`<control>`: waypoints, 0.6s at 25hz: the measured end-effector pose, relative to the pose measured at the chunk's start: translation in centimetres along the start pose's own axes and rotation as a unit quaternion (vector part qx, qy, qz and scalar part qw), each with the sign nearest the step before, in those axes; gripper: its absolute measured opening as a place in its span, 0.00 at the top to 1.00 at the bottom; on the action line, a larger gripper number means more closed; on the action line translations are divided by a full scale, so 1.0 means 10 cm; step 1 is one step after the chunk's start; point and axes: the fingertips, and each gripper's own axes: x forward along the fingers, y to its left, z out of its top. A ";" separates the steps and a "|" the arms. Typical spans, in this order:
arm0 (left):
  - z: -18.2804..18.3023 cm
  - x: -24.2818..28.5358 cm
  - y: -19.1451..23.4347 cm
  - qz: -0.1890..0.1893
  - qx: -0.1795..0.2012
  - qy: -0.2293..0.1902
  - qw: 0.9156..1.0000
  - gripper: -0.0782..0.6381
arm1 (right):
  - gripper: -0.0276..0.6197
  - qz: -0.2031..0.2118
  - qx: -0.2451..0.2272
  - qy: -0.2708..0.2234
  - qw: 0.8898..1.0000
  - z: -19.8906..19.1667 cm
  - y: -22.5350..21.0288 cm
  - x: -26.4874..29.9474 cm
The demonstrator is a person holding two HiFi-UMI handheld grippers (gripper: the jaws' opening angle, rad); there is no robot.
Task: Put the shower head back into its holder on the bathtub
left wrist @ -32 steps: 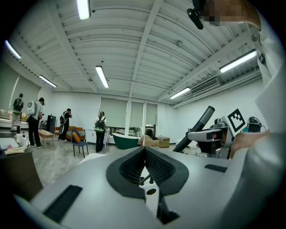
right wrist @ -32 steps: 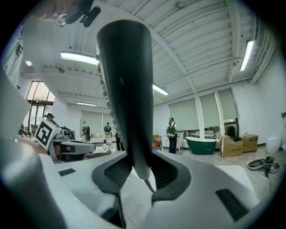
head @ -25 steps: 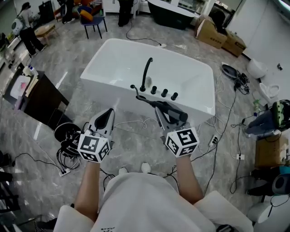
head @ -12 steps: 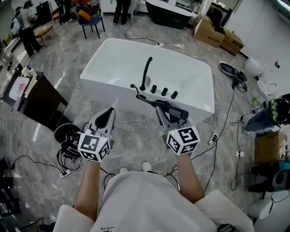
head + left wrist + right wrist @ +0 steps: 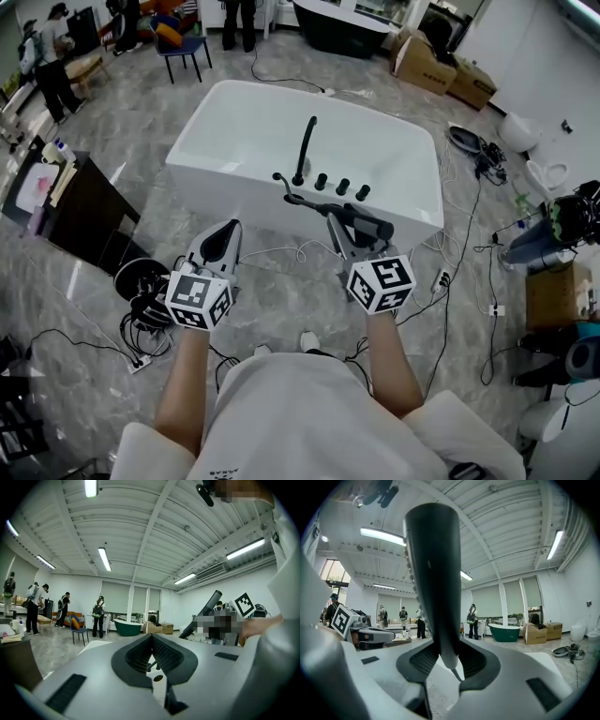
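Head view runs from a dark cabinet (image 5: pixel 86 202) and a tangle of cables (image 5: pixel 141 292) on the marble floor (image 5: pixel 141 112) at your left to the white bathtub (image 5: pixel 234 122) ahead of you. Your left claw (image 5: pixel 225 231) hangs in front of the tub's near wall, its jaws brought together with nothing in them. The left gripper view (image 5: pixel 151 641) confirms that: only the tub shows through the gap behind the pads.

On the tub's near rim a small black bracket (image 5: pixel 277 177) sits left of the tall curved spout (image 5: pixel 305 150), and a row of black knobs (image 5: pixel 342 187) follows on the right. Just in front of those knobs is the shower head (image 5: pixel 364 224), lying crosswise and roughly level, clear of the bracket. Its hose (image 5: pixel 298 201) trails left toward the rim.

Your right claw (image 5: pixel 339 225) has its jaws closed on the shower head's handle. In the right gripper view (image 5: pixel 443 656) the shower head (image 5: pixel 431 573) rises between the pads, with the hose end just below them. Further right, cables (image 5: pixel 478 244) lie on the floor.
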 end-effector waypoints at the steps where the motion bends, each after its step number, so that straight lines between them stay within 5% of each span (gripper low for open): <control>1: -0.01 -0.02 0.01 -0.004 -0.001 -0.001 1.000 0.88 | 0.74 -0.003 -0.001 0.000 1.000 0.00 0.03 0.00; 15: -0.07 -0.30 0.04 -0.041 -0.002 -0.003 0.999 0.88 | 0.74 -0.029 -0.010 0.000 1.000 0.00 0.25 0.08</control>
